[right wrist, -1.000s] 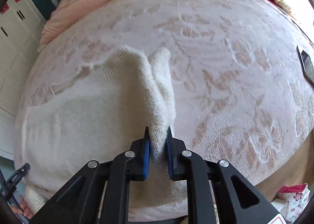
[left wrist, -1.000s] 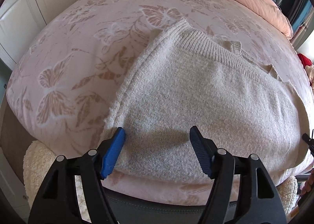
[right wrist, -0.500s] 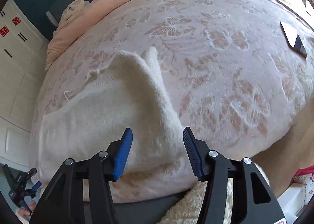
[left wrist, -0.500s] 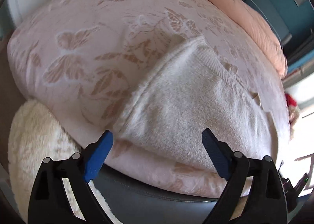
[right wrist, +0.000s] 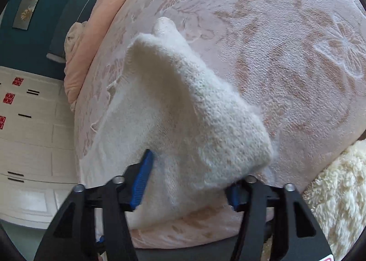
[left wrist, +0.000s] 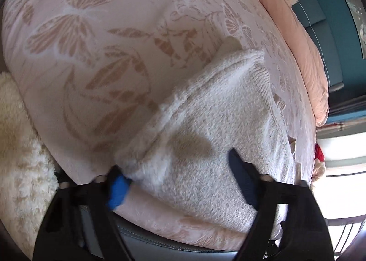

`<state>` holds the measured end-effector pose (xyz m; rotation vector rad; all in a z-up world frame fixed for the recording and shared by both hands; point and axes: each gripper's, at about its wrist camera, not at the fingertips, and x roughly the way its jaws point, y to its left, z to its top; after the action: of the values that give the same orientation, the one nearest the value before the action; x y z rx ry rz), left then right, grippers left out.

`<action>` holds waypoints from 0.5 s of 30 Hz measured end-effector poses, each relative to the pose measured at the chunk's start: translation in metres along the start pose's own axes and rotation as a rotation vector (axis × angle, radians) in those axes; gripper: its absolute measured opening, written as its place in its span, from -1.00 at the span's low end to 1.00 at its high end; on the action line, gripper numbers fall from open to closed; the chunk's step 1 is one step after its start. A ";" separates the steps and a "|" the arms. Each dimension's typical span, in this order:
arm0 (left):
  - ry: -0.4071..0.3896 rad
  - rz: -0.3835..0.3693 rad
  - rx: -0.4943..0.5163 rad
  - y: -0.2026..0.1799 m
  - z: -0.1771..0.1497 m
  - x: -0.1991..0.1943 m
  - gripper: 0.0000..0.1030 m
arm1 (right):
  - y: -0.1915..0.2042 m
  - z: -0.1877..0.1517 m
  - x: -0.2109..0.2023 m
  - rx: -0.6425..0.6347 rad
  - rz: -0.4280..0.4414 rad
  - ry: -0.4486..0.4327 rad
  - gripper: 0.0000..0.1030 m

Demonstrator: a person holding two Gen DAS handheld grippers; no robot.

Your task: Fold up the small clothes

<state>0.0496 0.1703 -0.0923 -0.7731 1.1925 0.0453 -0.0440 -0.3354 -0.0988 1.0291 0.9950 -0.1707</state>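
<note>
A bed under a pink butterfly-patterned cover carries a cream knit sweater near its front edge, one side folded over into a raised ridge. A fluffy cream rug lies beside the bed. Both the left gripper and the right gripper have their fingers spread wide, straddling the sweater's near edge, not pinching it.
</note>
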 end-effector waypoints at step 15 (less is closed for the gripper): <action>0.078 0.081 0.038 0.020 -0.016 -0.020 -0.78 | -0.012 -0.029 -0.049 -0.132 -0.178 0.003 -0.59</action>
<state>0.0209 0.1833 -0.0882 -0.6980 1.2946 0.0598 -0.0962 -0.3345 -0.0730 0.8207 1.0861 -0.2471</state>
